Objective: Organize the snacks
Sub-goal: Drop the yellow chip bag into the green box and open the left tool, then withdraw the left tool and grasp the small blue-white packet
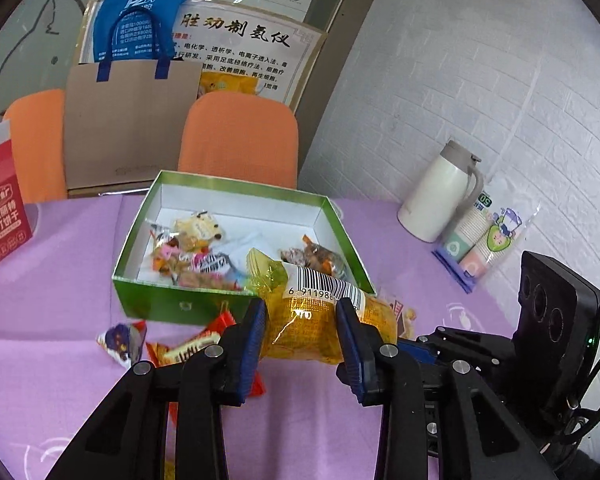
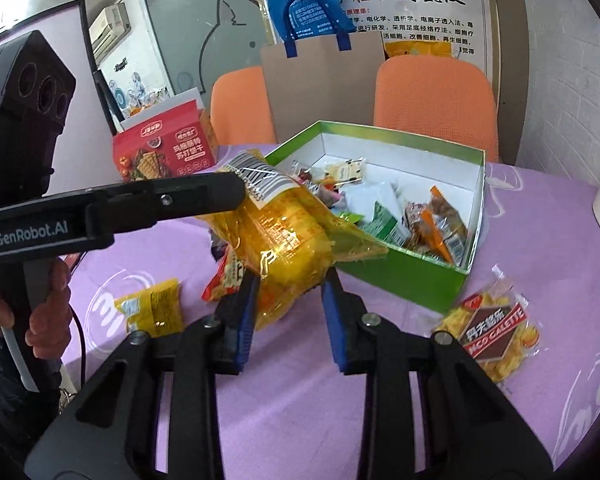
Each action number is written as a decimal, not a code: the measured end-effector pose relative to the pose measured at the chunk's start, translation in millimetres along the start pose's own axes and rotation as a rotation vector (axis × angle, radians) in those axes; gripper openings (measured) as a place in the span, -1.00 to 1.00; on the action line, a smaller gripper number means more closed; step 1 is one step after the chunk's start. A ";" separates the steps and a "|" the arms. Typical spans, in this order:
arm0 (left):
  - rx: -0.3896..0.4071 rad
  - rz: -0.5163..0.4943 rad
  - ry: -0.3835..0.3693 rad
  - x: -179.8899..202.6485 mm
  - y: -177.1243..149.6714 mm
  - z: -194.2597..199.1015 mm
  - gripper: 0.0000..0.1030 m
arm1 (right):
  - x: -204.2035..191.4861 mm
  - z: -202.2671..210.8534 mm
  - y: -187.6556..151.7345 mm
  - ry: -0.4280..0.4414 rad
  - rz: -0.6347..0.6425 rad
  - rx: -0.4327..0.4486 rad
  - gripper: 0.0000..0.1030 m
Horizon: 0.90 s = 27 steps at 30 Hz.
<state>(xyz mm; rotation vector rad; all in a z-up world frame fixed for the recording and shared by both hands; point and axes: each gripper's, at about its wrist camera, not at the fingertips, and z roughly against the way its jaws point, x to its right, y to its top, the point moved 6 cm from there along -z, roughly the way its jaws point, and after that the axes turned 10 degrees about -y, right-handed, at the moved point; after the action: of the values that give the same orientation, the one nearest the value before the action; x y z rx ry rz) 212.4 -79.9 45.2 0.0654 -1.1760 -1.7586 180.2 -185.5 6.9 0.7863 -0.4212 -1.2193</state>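
My left gripper (image 1: 302,320) and right gripper (image 2: 288,292) both clamp the yellow snack bag (image 1: 320,320). It's tilted over the green box's (image 1: 168,308) near rim, w/ loose packets (image 2: 488,332) on the purple tablecloth (image 1: 52,272).

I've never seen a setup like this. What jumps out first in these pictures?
A crinkly yellow plastic snack bag with a barcode label hangs mid-scene above the purple tablecloth, pinched by the left gripper while the right gripper closes around its other end. Just behind sits an open green cardboard box with a white inside, already holding small wrapped sweets. More packets lie loose around it.
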 end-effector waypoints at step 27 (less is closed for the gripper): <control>0.022 0.136 0.139 -65.8 28.6 -46.7 0.69 | 38.2 -74.2 30.5 -0.103 -0.008 -0.023 0.54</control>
<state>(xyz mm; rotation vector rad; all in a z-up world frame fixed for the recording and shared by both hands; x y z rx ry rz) 290.0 -64.4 12.6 0.1160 -1.0739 -1.5967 262.6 -194.5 -25.2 0.7081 -0.4883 -1.2734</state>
